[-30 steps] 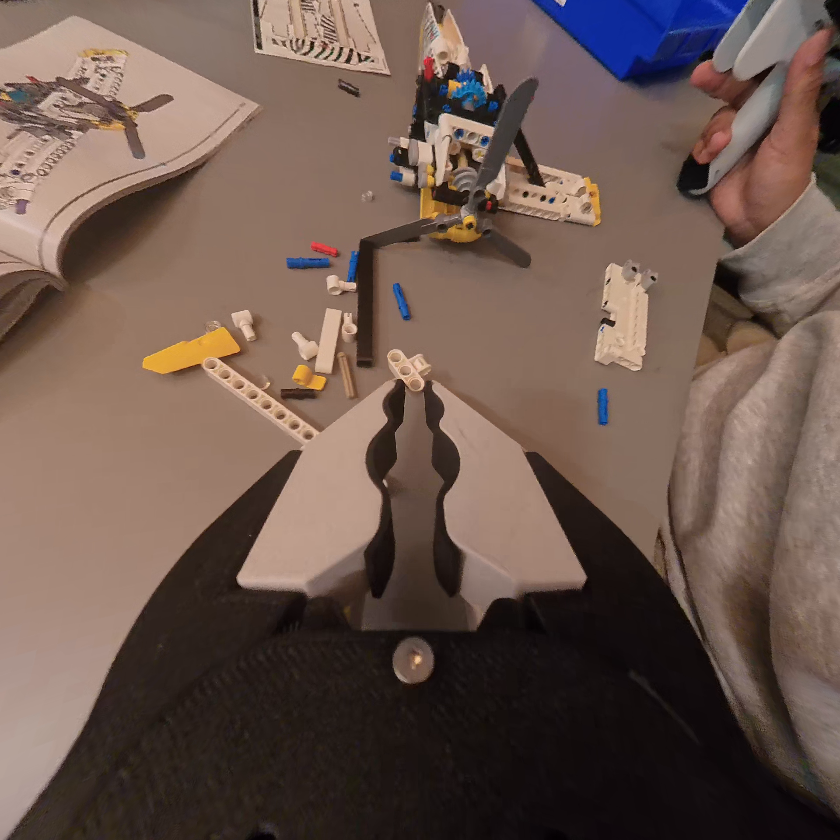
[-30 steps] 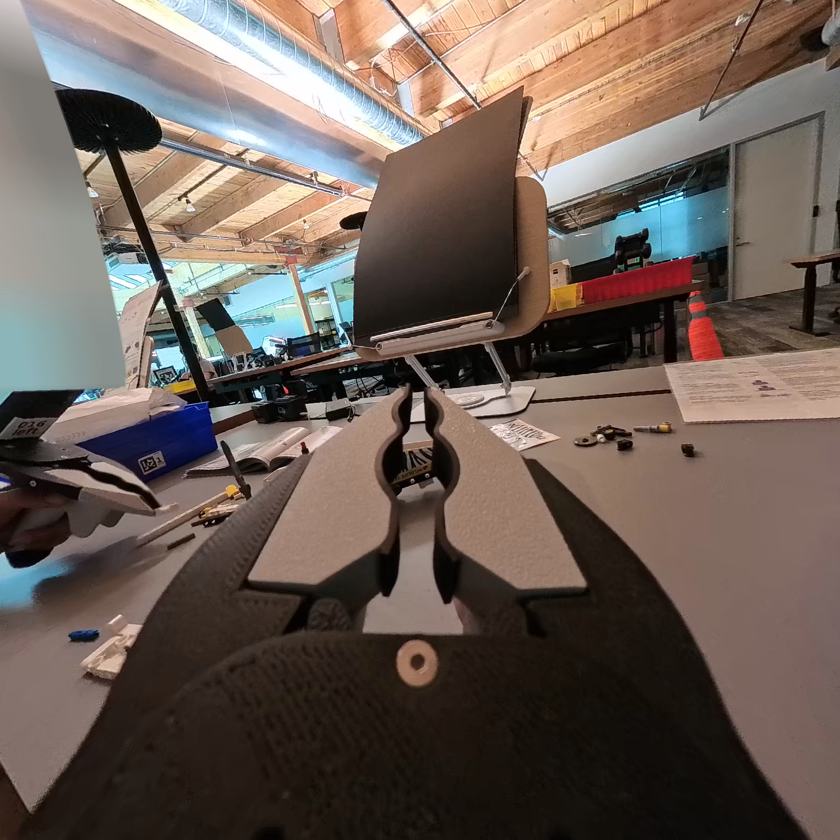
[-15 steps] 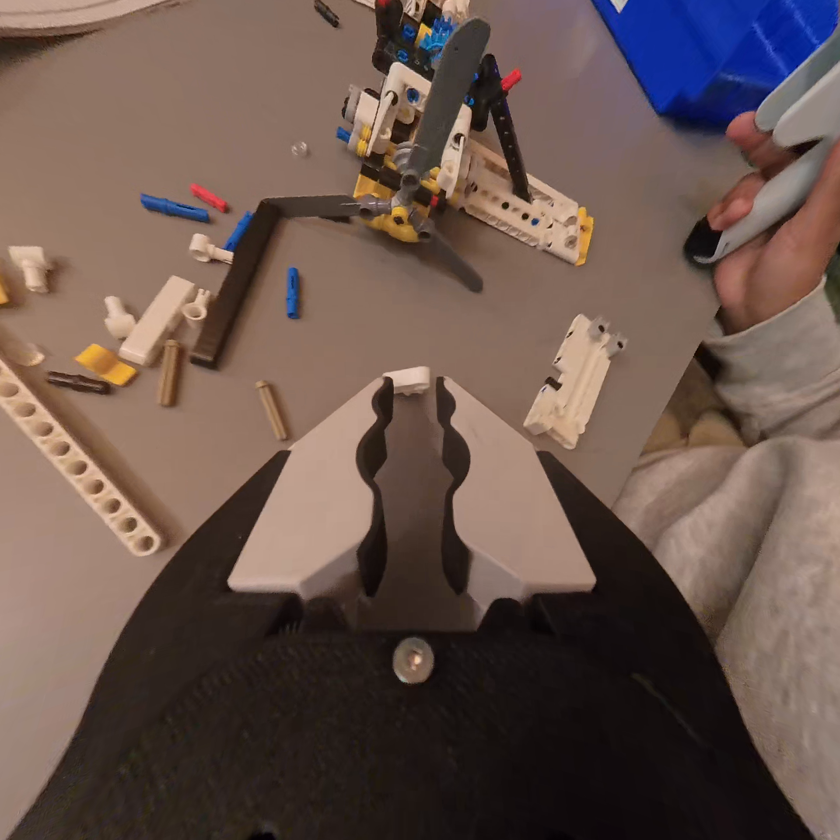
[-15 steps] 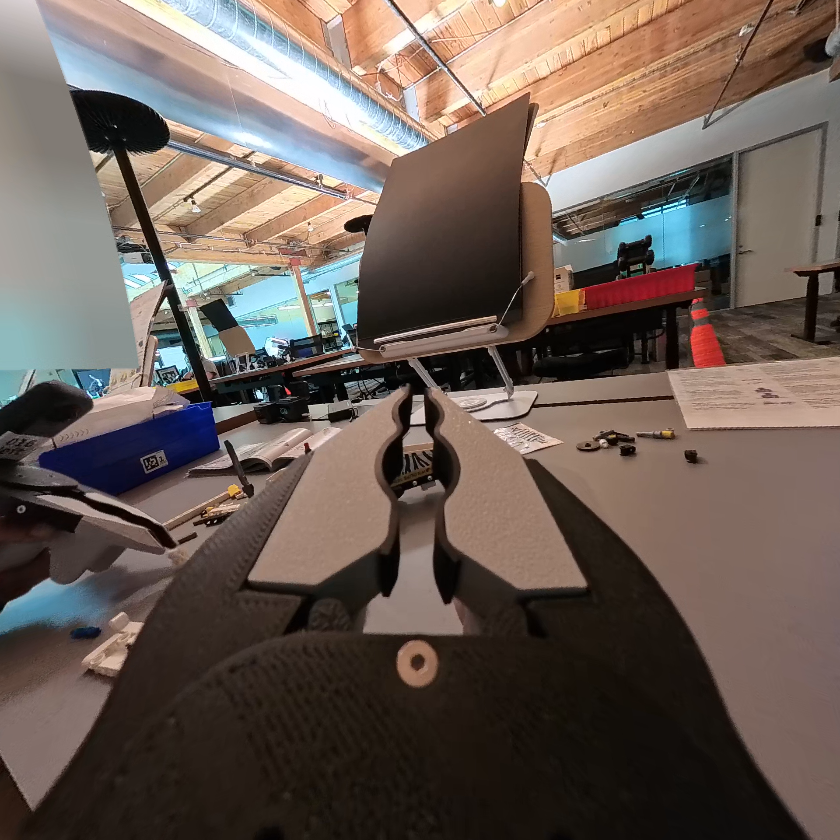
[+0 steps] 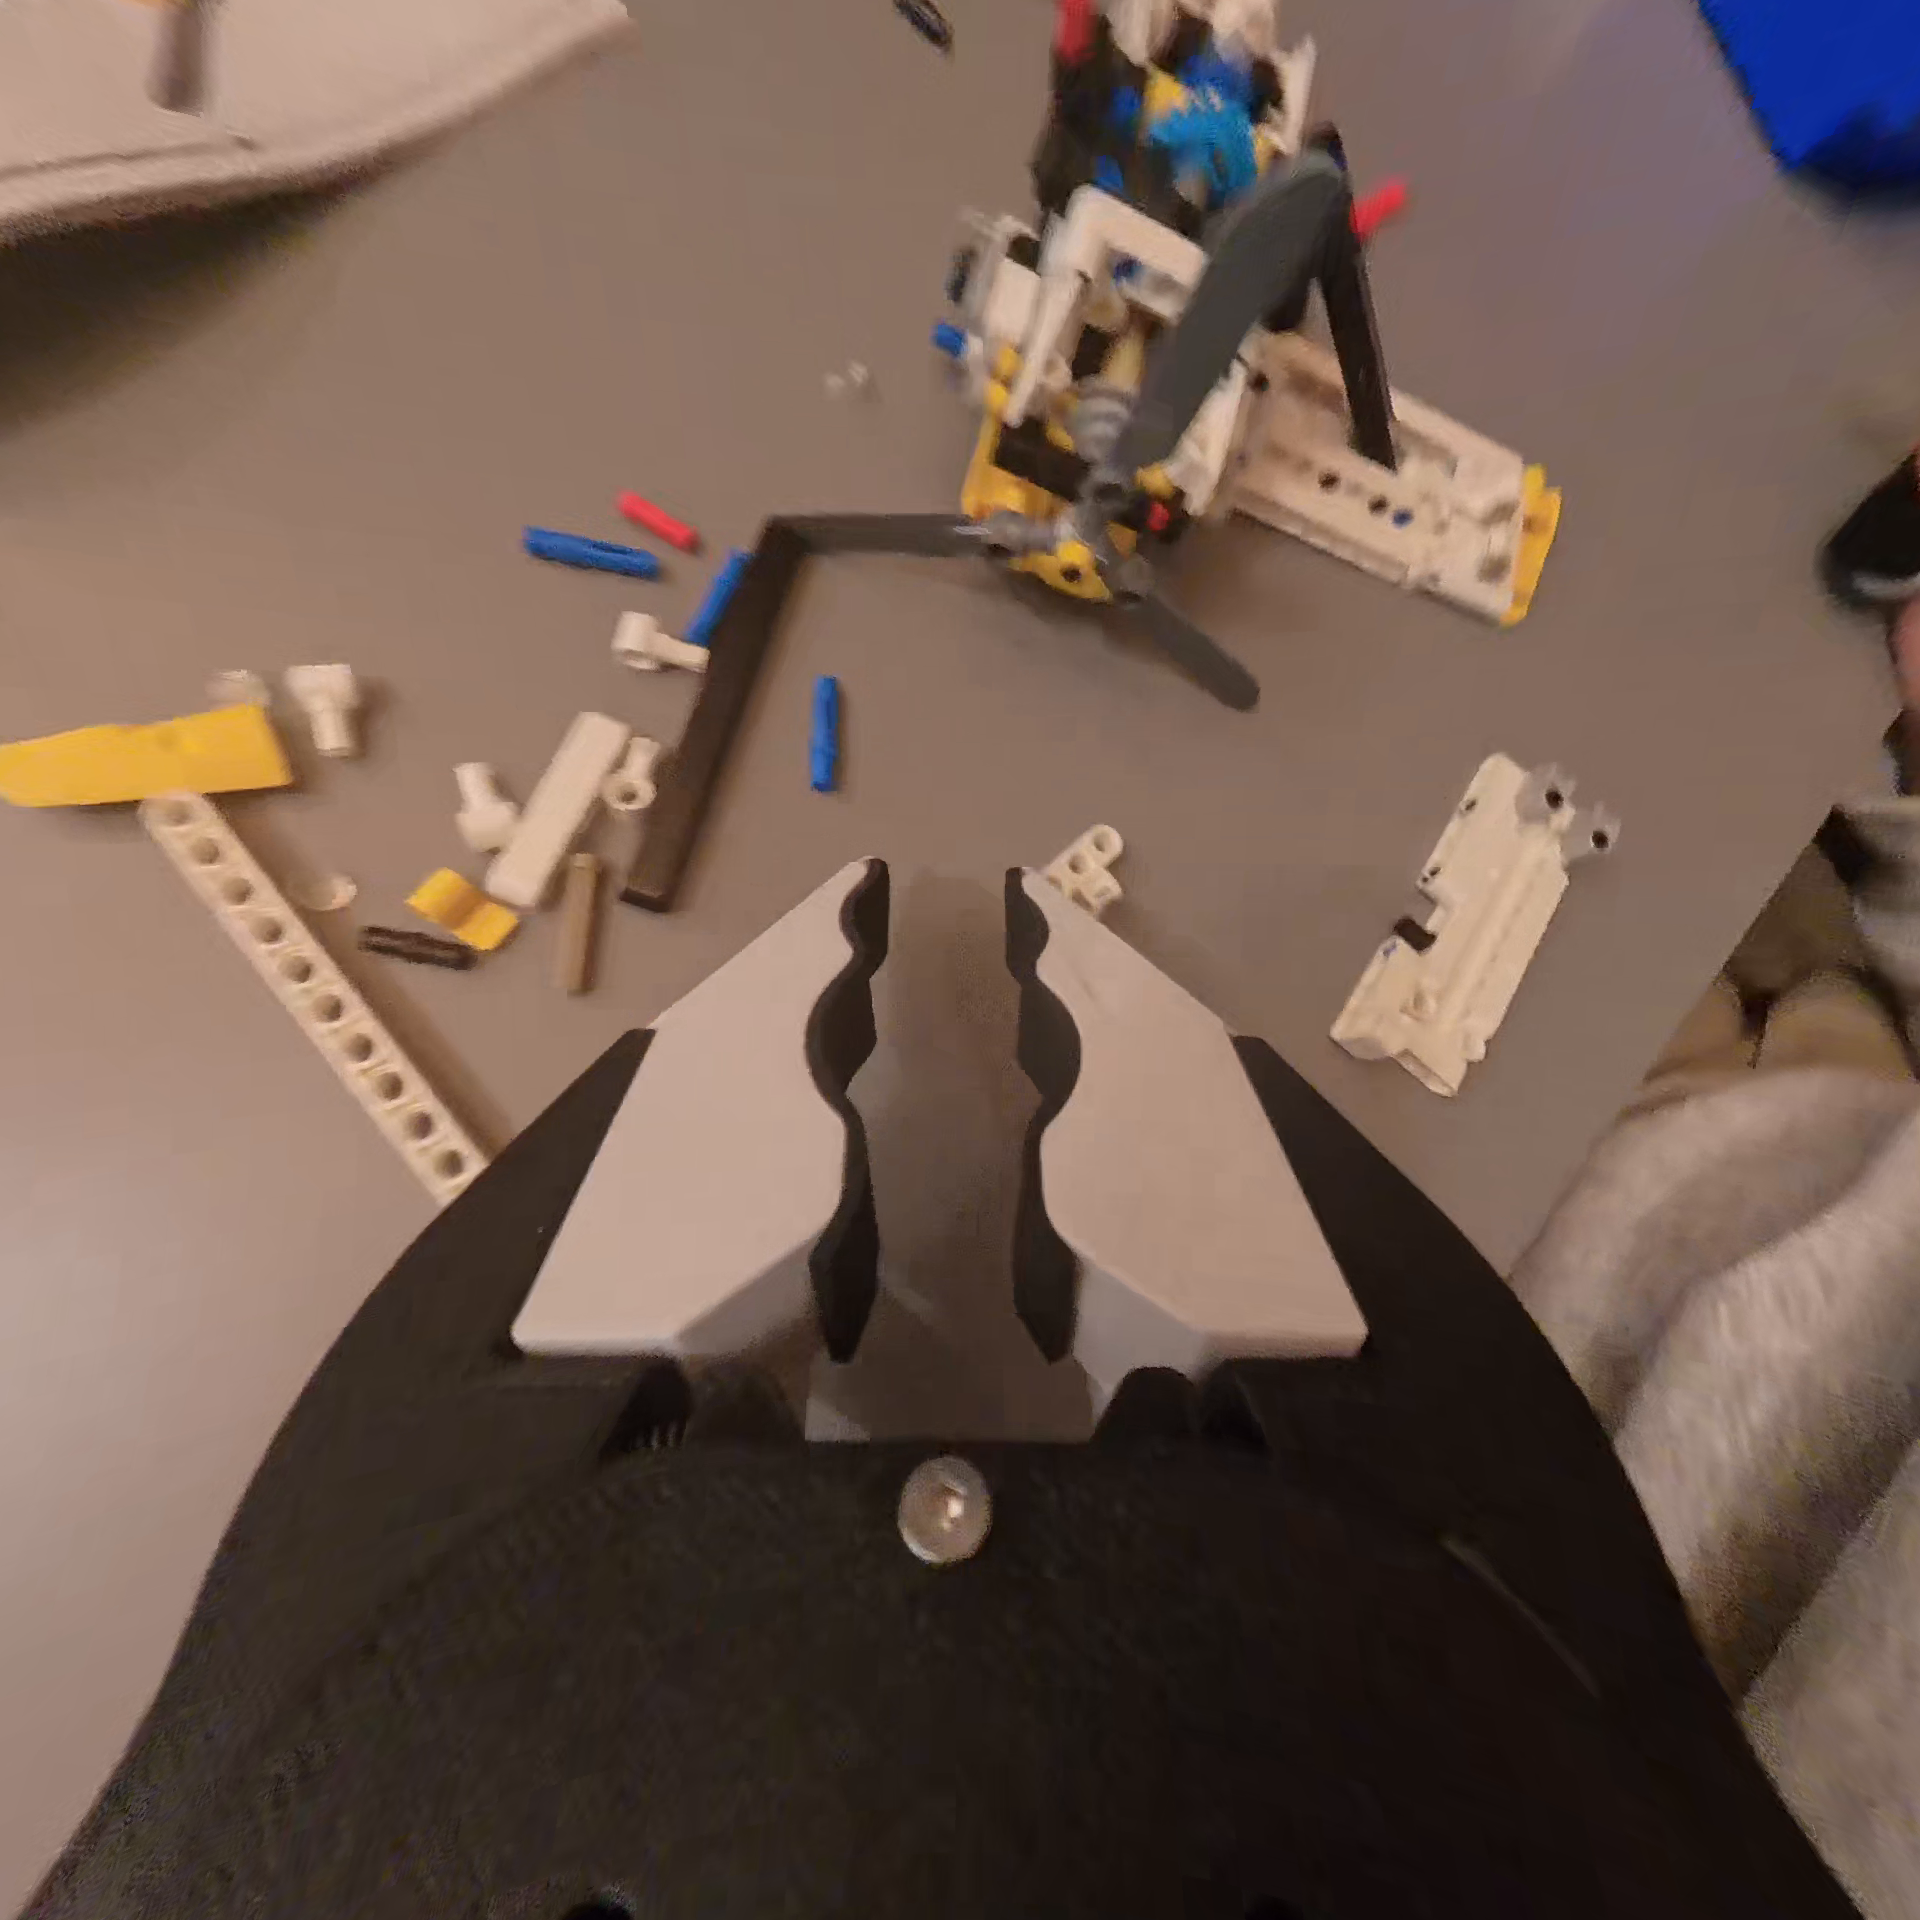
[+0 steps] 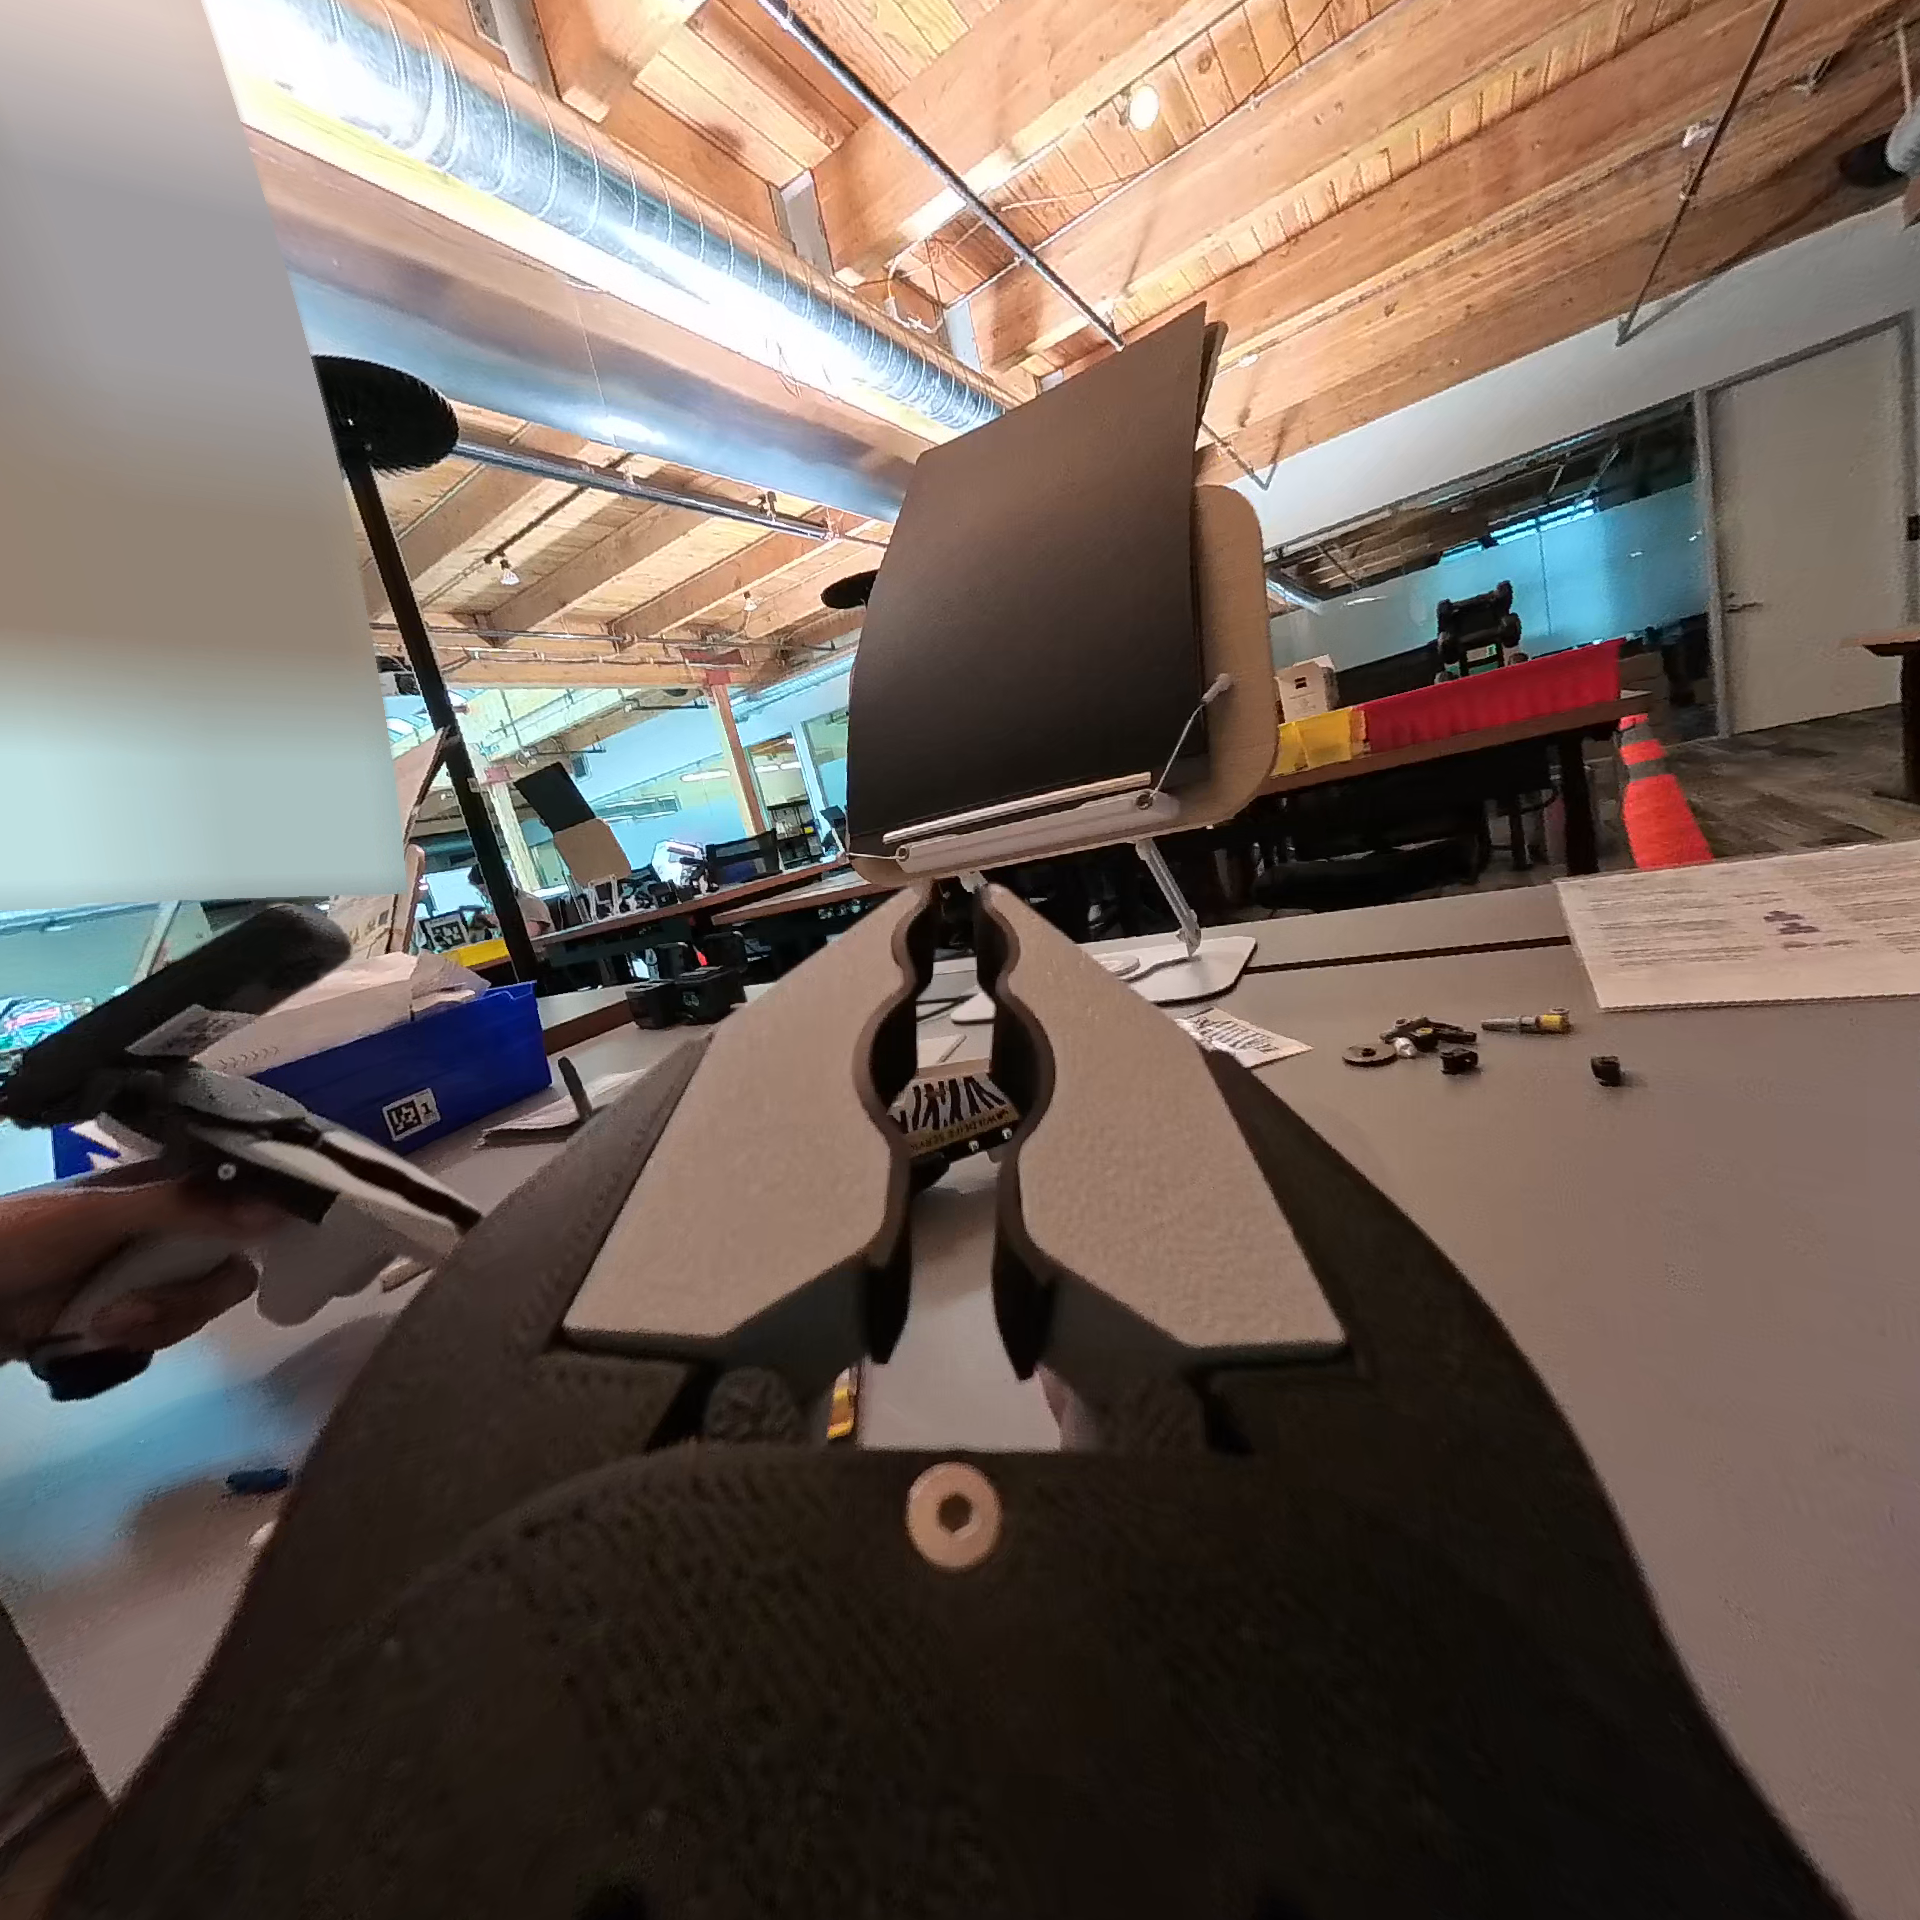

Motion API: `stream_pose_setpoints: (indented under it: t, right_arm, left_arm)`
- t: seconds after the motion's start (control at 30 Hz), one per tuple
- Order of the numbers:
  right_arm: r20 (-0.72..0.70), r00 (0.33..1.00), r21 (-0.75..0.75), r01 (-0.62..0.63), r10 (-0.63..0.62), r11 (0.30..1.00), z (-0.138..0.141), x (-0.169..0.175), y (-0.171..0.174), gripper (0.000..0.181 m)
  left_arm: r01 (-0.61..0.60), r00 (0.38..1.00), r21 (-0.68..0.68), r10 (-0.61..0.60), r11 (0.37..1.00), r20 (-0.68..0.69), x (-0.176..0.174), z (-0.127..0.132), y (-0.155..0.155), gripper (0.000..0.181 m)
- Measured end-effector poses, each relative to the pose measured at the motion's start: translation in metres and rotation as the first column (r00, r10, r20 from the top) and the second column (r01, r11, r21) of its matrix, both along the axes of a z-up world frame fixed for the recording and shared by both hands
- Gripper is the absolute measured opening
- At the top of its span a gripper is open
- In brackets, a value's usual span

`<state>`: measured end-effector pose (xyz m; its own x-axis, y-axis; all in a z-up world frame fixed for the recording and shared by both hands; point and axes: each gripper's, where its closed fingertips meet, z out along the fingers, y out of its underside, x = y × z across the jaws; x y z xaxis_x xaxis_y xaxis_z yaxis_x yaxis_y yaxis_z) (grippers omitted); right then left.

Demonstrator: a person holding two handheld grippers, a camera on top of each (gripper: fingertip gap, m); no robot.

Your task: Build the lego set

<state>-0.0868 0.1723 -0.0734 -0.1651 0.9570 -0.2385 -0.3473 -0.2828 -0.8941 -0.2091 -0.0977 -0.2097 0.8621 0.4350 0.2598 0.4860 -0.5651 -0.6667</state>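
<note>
In the left wrist view, my left gripper (image 5: 948, 878) is open and empty just above the grey table (image 5: 1039, 748). A small white connector (image 5: 1086, 868) lies on the table beside its right fingertip. The partly built plane (image 5: 1164, 364) with grey propeller blades stands farther ahead. A white sub-assembly (image 5: 1465, 935) lies to the right. Loose pieces lie to the left: a black L-beam (image 5: 717, 717), a long white beam (image 5: 312, 997), a yellow wedge (image 5: 145, 753), and blue and red pins. My right gripper (image 6: 951, 899) is shut, empty, raised and pointing across the table. The left gripper (image 6: 312, 1164) shows at its left, held by a hand.
An instruction booklet (image 5: 208, 104) lies at the far left and a blue bin (image 5: 1829, 83) at the far right. A grey sleeve (image 5: 1714, 1299) covers the table's right edge. A tablet stand (image 6: 1039, 644), a paper sheet (image 6: 1745, 935) and small dark hardware (image 6: 1455, 1039) sit ahead of the right gripper. Some 35 cm of space lies between my two pairs of fingers.
My left gripper has opened and let go of the small white connector, which now lies by its right fingertip. The right gripper has barely moved.
</note>
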Motion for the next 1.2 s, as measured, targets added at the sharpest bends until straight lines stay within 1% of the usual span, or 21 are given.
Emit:
stream_pose_setpoints:
  t: [0.1,0.17,0.2,0.23,0.33,0.4,0.43,0.53,0.6,0.7,0.83,0.97,1.07,1.2]
  right_arm:
    - [-0.01,1.0,-0.018,-0.003,0.003,1.0,0.001,0.002,0.003,0.005]
    - [-0.013,1.0,-0.028,-0.009,0.009,1.0,0.001,0.002,0.004,0.005]
    - [-0.014,1.0,-0.031,-0.012,0.012,0.999,0.001,0.002,0.004,0.005]
    - [-0.015,1.0,-0.033,-0.015,0.014,0.999,0.001,0.002,0.004,0.005]
    - [-0.02,1.0,-0.036,-0.017,0.017,0.999,0.001,0.003,0.004,0.005]
    - [-0.023,1.0,-0.041,-0.017,0.016,0.999,0.002,0.003,0.005,0.005]
    - [-0.024,1.0,-0.043,-0.018,0.017,0.999,0.002,0.003,0.005,0.005]
    - [-0.026,0.999,-0.047,-0.022,0.021,0.999,0.002,0.003,0.005,0.006]
    - [-0.028,0.999,-0.047,-0.024,0.023,0.999,0.002,0.004,0.005,0.006]
    - [-0.029,0.999,-0.045,-0.023,0.021,0.999,0.002,0.004,0.005,0.005]
    - [-0.027,1.0,-0.041,-0.018,0.017,0.999,0.002,0.004,0.005,0.005]
    - [-0.016,1.0,-0.033,-0.014,0.013,0.999,0.001,0.002,0.004,0.006]
    - [-0.005,1.0,-0.023,-0.009,0.009,1.0,0.0,0.001,0.003,0.006]
    - [0.008,1.0,-0.013,-0.003,0.003,1.0,-0.001,-0.001,0.002,0.006]
  left_arm:
    - [0.071,0.994,-0.065,-0.075,0.995,-0.073,0.016,-0.007,0.011,0.037]
    - [0.098,0.985,-0.13,-0.115,0.987,-0.131,0.021,-0.014,0.012,0.038]
    - [0.111,0.982,-0.15,-0.131,0.982,-0.132,0.025,-0.017,0.012,0.038]
    - [0.125,0.981,-0.144,-0.144,0.982,-0.128,0.029,-0.016,0.014,0.035]
    - [0.175,0.982,-0.098,-0.181,0.98,-0.058,0.046,-0.011,0.016,0.033]
    - [0.2,0.979,-0.053,-0.202,0.978,-0.034,0.055,-0.006,0.017,0.024]
    - [0.206,0.978,-0.037,-0.207,0.978,-0.024,0.058,-0.003,0.018,0.024]
    - [0.186,0.982,-0.008,-0.186,0.983,-0.032,0.055,0.002,0.018,0.022]
    - [0.148,0.988,0.01,-0.148,0.989,-0.041,0.047,0.003,0.02,0.022]
    - [0.095,0.994,-0.009,-0.095,0.995,-0.051,0.038,-0.004,0.02,0.025]
    - [0.127,0.992,0.025,-0.127,0.992,0.001,0.051,-0.007,0.027,0.029]
    - [0.157,0.984,0.117,-0.166,0.981,0.065,0.065,0.001,0.036,0.029]
    - [0.139,0.986,0.153,-0.152,0.978,0.076,0.062,0.005,0.035,0.029]
    - [0.079,0.991,0.21,-0.099,0.975,0.086,0.049,0.01,0.03,0.027]
